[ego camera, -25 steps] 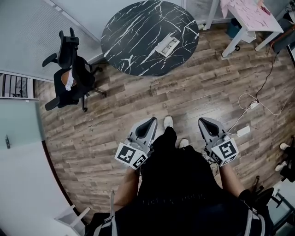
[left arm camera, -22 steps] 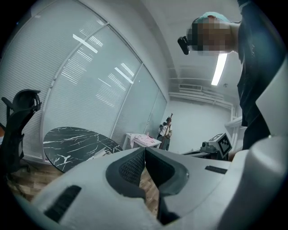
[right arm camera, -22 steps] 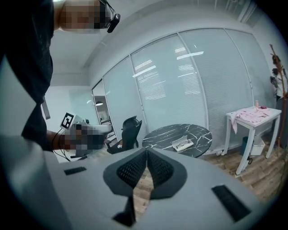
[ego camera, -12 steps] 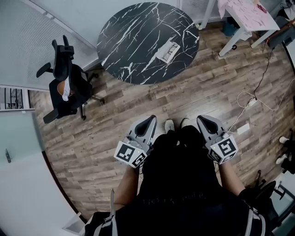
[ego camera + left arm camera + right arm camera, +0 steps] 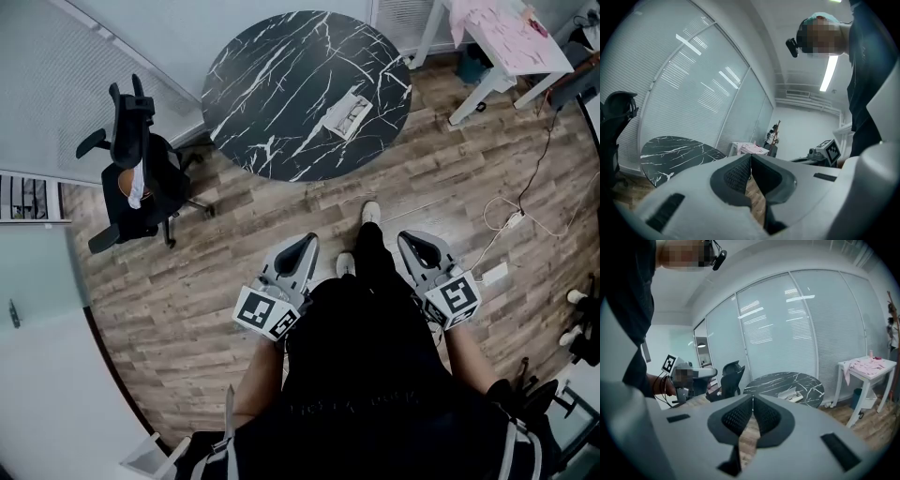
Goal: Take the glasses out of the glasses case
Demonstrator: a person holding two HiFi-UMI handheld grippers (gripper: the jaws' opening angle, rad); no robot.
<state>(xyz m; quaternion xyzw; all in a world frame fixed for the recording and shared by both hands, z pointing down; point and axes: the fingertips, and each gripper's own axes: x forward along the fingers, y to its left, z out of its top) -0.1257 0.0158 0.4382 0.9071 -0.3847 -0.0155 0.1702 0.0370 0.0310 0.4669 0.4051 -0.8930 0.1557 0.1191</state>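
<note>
On the round marble counter (image 5: 272, 84), well ahead, glasses case (image 5: 345, 114) lies apparently open, untouched. Since a second ago one foot (image 5: 370, 212) has stepped forward: approach under way. Left gripper (image 5: 302, 251) and right gripper (image 5: 417, 246) at waist, jaws pressed together, empty

The person holds both grippers low, near the body, pointing to the far side. The left gripper (image 5: 300, 249) has its jaws pressed together with nothing between them. The right gripper (image 5: 418, 244) too. Both arms hang bent.
</note>
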